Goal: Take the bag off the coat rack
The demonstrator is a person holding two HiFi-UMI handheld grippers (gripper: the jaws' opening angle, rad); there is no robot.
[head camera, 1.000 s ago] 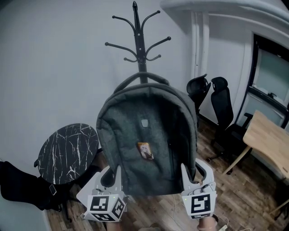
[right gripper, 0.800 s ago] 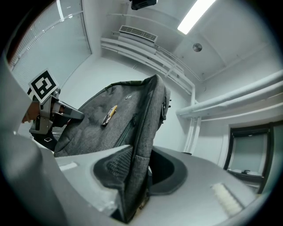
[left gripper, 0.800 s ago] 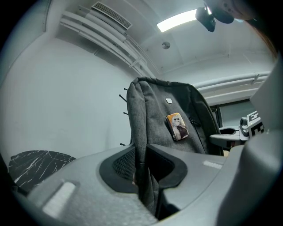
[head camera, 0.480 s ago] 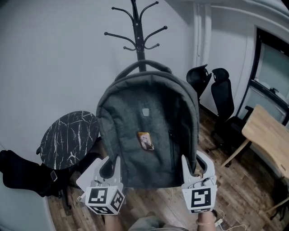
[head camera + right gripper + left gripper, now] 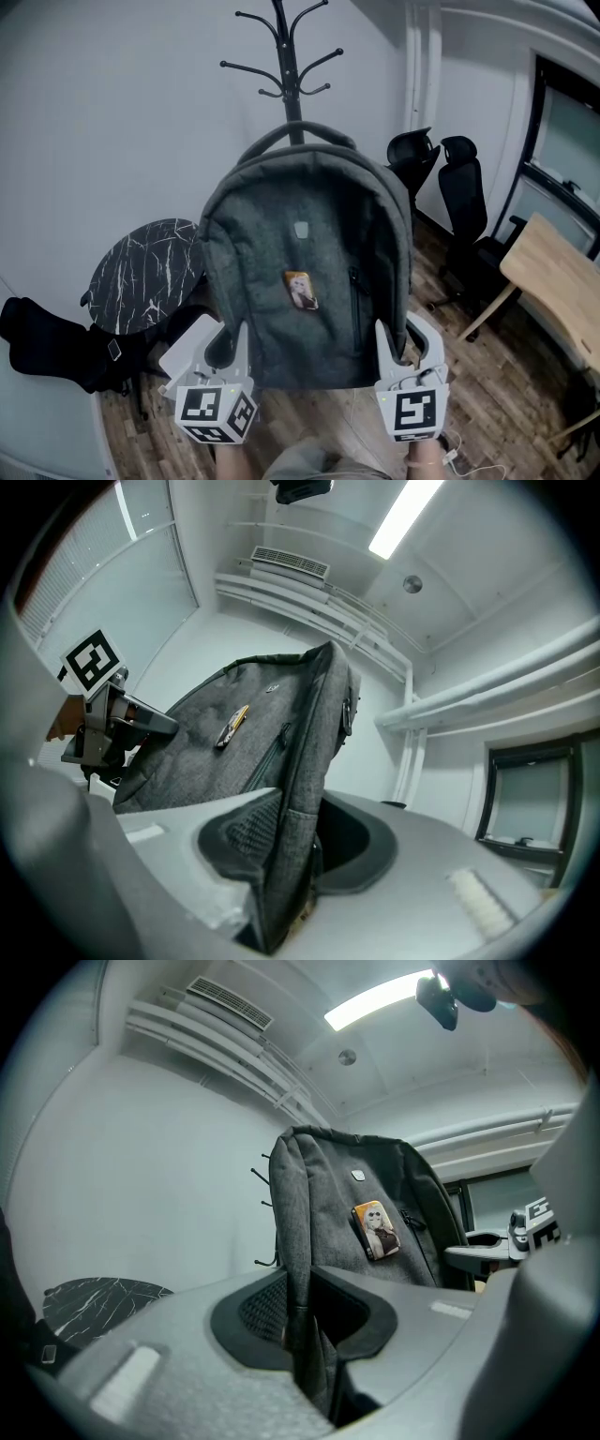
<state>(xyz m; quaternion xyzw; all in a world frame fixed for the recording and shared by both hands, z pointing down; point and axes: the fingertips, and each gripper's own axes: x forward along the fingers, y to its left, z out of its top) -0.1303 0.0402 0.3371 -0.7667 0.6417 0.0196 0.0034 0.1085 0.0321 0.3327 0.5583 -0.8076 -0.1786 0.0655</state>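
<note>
Nearest, at the bottom of the head view, the left gripper [image 5: 225, 343] and the right gripper [image 5: 403, 341] each pinch a lower side edge of the dark grey fabric backpack [image 5: 305, 253]. Each gripper view shows the jaws drawn in to a narrow gap with a fold of grey cloth clamped between the pads. The bites are thin folds of cloth rather than a strap. The likeliest trouble here is the cloth sliding out of one pinch, which would let the bag swing or drop to one side. Because it is held only low down, the upper body could also sag or fold forward.

The backpack rises upright from between the two grippers, with its front panel and a small yellow picture badge [image 5: 300, 289] facing the person. Its curved top handle [image 5: 296, 137] lies against the pole of the black metal coat rack [image 5: 292, 66]. The handle sits below the visible hooks. The bag's body hides whether it still catches a lower peg. If it does, pulling straight back would probably snag it or tip the rack, so a lift before drawing away looks safer.

Further off, a round black marble-patterned side table [image 5: 155, 286] stands to the left of the rack. Black office chairs [image 5: 464, 211] and a pale wooden desk [image 5: 553, 291] stand to the right.
</note>
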